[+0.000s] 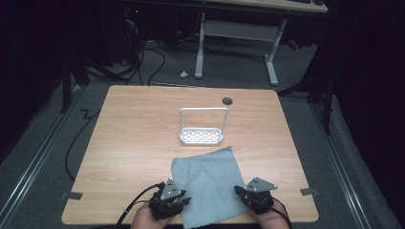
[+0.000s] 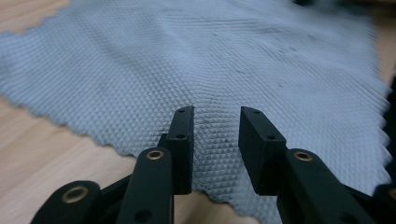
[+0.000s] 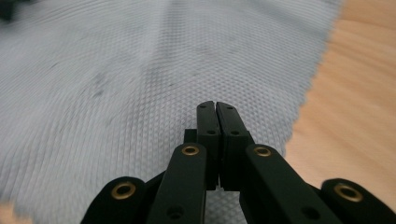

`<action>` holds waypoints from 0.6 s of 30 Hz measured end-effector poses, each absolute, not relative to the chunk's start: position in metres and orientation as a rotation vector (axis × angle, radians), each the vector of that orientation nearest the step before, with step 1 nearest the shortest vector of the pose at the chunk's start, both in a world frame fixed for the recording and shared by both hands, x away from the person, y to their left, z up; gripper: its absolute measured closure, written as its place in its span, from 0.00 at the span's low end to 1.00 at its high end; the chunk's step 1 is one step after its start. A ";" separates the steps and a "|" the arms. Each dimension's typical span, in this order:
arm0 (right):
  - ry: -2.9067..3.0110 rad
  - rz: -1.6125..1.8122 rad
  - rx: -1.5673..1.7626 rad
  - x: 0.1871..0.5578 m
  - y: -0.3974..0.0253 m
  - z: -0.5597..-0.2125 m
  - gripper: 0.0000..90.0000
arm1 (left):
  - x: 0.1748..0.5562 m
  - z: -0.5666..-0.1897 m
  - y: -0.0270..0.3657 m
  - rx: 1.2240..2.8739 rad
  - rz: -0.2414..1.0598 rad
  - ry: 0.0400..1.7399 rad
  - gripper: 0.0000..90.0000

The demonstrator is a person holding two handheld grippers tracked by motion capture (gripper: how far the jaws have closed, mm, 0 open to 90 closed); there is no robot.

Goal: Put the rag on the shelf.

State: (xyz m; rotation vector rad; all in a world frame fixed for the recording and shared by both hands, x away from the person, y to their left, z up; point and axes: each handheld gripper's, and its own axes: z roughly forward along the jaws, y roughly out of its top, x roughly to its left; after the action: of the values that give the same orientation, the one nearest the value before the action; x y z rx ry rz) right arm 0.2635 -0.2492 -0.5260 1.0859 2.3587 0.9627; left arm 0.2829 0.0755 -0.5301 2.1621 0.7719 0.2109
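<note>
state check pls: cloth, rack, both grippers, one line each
Cloth: lying spread flat on the table, near edge, not folded.
Rack: upright, empty, standing apart beyond the cloth.
Left gripper: open, jaws apart over the cloth's near left edge.
Right gripper: jaws closed together over the cloth's right side; whether cloth is pinched, cannot tell.

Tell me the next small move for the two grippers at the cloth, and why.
Probably close the left gripper on the near edge of the grey cloth. Its jaws stand apart over the cloth's edge, while the right gripper has its jaws together at the cloth's other near corner, apparently pinching it, though the fold itself is hidden. Both corners must be held before any lift.
</note>
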 end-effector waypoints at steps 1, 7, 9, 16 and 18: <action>2.380 0.975 1.073 0.260 -0.245 -0.526 0.99 | 0.285 -0.530 0.079 2.158 0.220 0.788 0.74; 2.402 1.001 0.990 0.256 -0.227 -0.525 0.96 | 0.299 -0.529 0.100 2.122 0.254 0.881 0.71; 2.356 1.008 1.032 0.269 -0.228 -0.523 0.95 | 0.309 -0.525 0.100 2.099 0.270 0.892 0.70; 2.256 0.957 1.145 0.328 -0.227 -0.520 0.92 | 0.356 -0.525 0.086 2.128 0.348 0.941 0.70; 2.287 0.913 1.162 0.335 -0.227 -0.527 0.93 | 0.356 -0.528 0.085 2.157 0.364 0.929 0.73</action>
State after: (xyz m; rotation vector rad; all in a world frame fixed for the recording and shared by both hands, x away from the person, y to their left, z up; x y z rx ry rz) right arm 0.3350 -0.2271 -0.5266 1.1622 2.2866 0.9126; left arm 0.3557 0.0855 -0.5282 2.1571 0.9295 0.3638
